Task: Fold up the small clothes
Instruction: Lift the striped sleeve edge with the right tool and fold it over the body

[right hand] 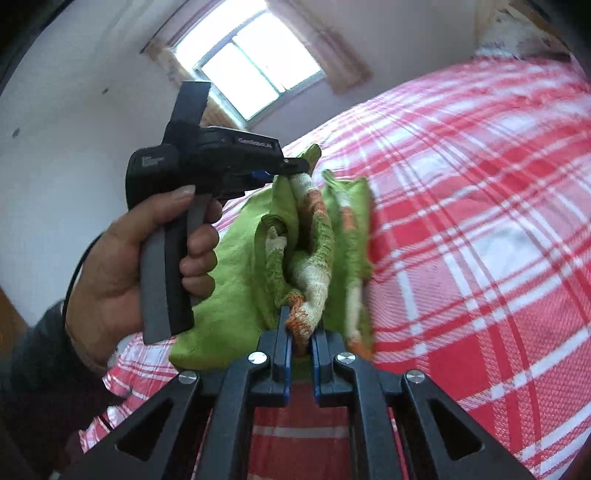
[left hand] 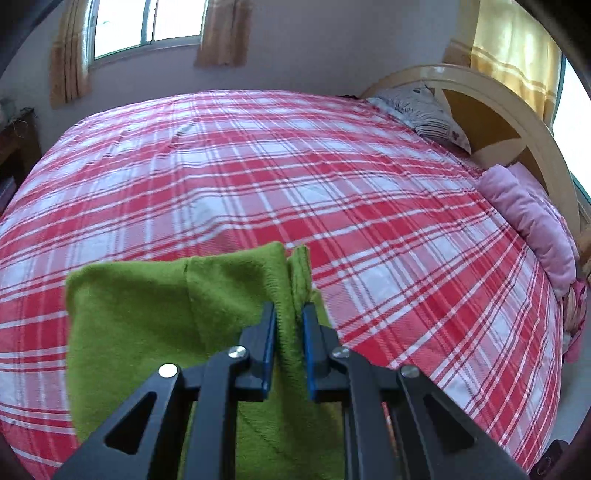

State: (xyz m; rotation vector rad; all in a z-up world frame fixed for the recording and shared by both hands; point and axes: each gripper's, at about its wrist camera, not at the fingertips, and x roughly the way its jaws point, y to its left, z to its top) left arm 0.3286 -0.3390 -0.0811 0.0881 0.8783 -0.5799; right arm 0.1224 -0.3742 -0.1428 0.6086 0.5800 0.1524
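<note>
A small green garment (left hand: 147, 314) with an orange and white knit edge (right hand: 314, 258) hangs above the red plaid bed. My left gripper (left hand: 289, 314) is shut on a green edge of it. In the right wrist view the left gripper (right hand: 295, 168) shows at the garment's top, held by a hand. My right gripper (right hand: 301, 328) is shut on the orange and white knit edge at the garment's lower end. The cloth is bunched between the two grippers.
The bed (left hand: 277, 166) has a red and white plaid cover. A patterned pillow (left hand: 424, 110) and a pink rolled blanket (left hand: 528, 218) lie by the curved wooden headboard (left hand: 498, 99). Windows with curtains are on the far wall (left hand: 147, 26).
</note>
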